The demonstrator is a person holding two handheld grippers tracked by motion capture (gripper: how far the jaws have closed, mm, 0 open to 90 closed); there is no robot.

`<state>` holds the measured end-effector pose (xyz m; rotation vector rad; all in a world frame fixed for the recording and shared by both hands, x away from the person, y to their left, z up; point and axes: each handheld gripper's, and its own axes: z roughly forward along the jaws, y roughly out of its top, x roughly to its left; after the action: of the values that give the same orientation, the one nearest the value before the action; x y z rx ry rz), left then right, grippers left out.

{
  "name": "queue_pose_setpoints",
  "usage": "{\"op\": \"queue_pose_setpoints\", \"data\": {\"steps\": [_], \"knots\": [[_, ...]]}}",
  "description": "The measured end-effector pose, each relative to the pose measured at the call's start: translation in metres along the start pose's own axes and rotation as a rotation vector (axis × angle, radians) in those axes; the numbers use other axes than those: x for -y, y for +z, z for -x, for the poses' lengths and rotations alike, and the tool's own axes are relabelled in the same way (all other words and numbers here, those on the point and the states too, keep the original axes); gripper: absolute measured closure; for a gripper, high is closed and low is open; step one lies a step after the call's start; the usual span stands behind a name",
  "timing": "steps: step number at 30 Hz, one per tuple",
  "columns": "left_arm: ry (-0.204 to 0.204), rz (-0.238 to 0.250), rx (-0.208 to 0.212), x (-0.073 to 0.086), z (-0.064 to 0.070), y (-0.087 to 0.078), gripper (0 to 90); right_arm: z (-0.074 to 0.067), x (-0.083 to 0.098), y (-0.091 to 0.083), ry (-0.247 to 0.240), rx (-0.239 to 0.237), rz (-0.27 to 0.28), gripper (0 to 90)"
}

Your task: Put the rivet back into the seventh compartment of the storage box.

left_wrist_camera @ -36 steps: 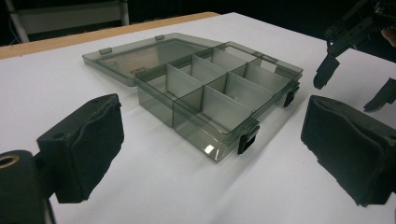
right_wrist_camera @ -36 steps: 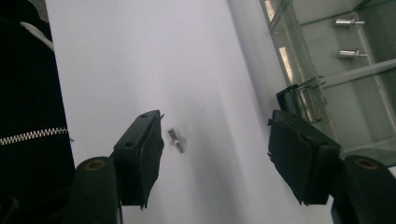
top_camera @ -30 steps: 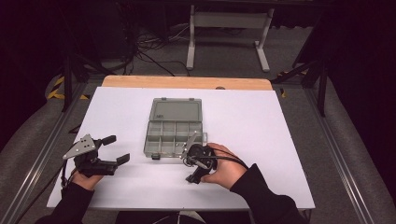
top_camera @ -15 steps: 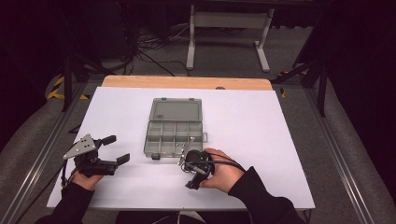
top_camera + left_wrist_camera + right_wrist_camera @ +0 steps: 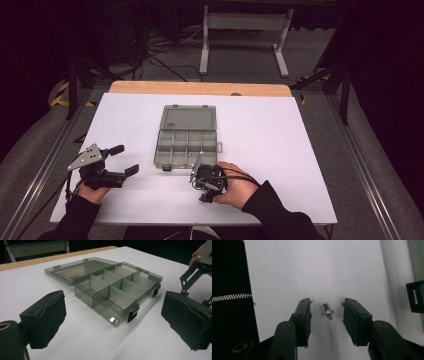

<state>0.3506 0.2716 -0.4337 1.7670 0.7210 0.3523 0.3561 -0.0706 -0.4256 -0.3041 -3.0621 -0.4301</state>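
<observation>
Right tongs (image 5: 326, 322) straddle a small metal screw (image 5: 327, 311) on the white surface (image 5: 280, 145).

In the right gripper view the screw lies low at centre between the two pads, which have just been closing and do not touch it. In the high view the right tongs (image 5: 200, 181) point down at lower centre, just below the open grey compartment box (image 5: 186, 137). The left tongs (image 5: 122, 159), at lower left, stand released with nothing between them, facing the box (image 5: 110, 287).
</observation>
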Motion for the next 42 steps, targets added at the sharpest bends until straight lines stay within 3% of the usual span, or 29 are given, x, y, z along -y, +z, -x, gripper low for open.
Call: {"op": "queue_pose_setpoints", "data": {"steps": [11,24,42], "knots": [[-0.003,0.005,-0.002,0.0,-0.001,-0.001,6.1,-0.004,-0.003,0.001,-0.05,0.025,-0.019,81.9],[0.001,0.005,-0.003,0.0,-0.001,-0.001,6.1,-0.004,-0.004,-0.001,-0.053,0.024,-0.019,83.0],[-0.001,0.005,-0.002,0.0,-0.001,-0.001,6.1,0.006,-0.014,-0.029,-0.047,0.068,0.038,83.0]]}}
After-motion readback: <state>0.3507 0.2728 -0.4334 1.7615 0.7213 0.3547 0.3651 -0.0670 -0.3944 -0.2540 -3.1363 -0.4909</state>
